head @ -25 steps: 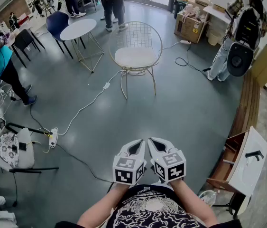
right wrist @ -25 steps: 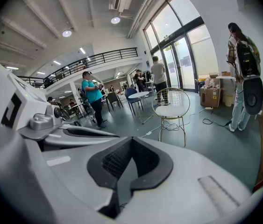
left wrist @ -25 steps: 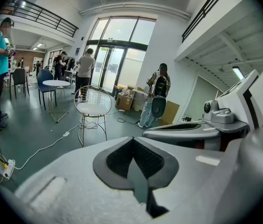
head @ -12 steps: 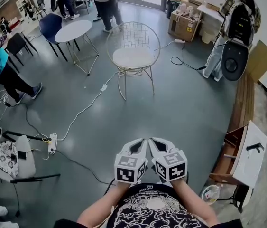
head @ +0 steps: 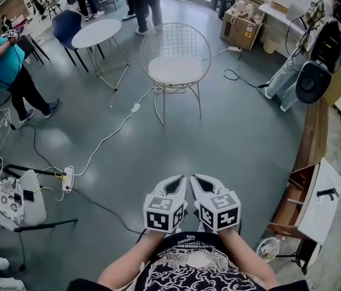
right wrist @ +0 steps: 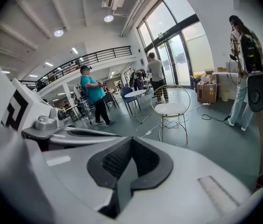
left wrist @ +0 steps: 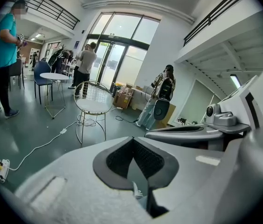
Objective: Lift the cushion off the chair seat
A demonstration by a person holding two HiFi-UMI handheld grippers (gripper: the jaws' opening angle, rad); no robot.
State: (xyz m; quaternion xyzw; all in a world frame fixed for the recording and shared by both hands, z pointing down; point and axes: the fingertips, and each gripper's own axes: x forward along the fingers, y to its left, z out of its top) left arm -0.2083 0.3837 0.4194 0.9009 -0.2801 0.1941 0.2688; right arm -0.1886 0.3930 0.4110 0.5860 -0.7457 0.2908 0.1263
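The left claw (head: 177,185) and right claw (head: 201,185), both closed and empty, were at lower centre, well apart from the white round cushion (head: 175,70) on the gold wire chair (head: 176,40).

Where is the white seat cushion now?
The white cushion lies at upper centre of the head view, on the seat of the gold wire chair, with the round white table to its left.

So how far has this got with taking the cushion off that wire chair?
Nothing done yet: the white cushion lies on the seat of the wire chair. The left gripper and right gripper are both shut and empty, far short of the chair. Approaching, gripping and lifting are all left.
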